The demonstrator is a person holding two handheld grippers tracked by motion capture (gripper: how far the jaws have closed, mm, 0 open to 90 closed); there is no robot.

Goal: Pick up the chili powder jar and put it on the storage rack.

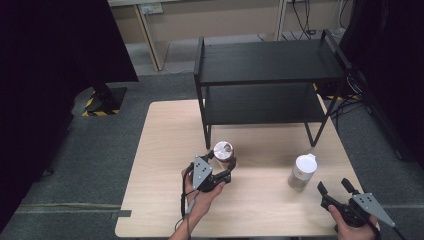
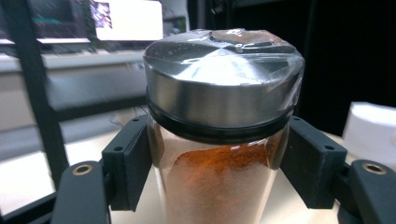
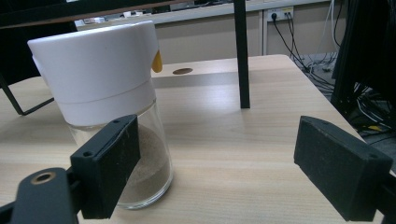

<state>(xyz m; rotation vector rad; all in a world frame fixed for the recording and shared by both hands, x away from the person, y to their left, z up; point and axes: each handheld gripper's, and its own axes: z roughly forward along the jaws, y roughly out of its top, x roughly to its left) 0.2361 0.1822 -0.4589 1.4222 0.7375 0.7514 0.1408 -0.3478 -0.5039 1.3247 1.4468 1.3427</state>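
Pale wood-grain table [image 1: 165, 150] w/ a black two-tier shelf rack [image 1: 267, 75] standing at its far side. Left gripper [image 1: 222, 167] sits near table centre; its flat black fingers [image 2: 128, 168] bracket a round glass spice jar [image 2: 219, 182]. Jar has a brushed-steel lid under crinkled clear film and orange-red powder inside. Fingers look pressed to the glass on both sides, so closed on it. Right gripper [image 1: 334, 189] at near-right corner, fingers [image 3: 112, 163] spread wide, gripping nothing. Just ahead and left of it: a clear cylindrical jar [image 3: 112, 121] w/ smooth white plastic cap, tan powder at bottom, upright on table.
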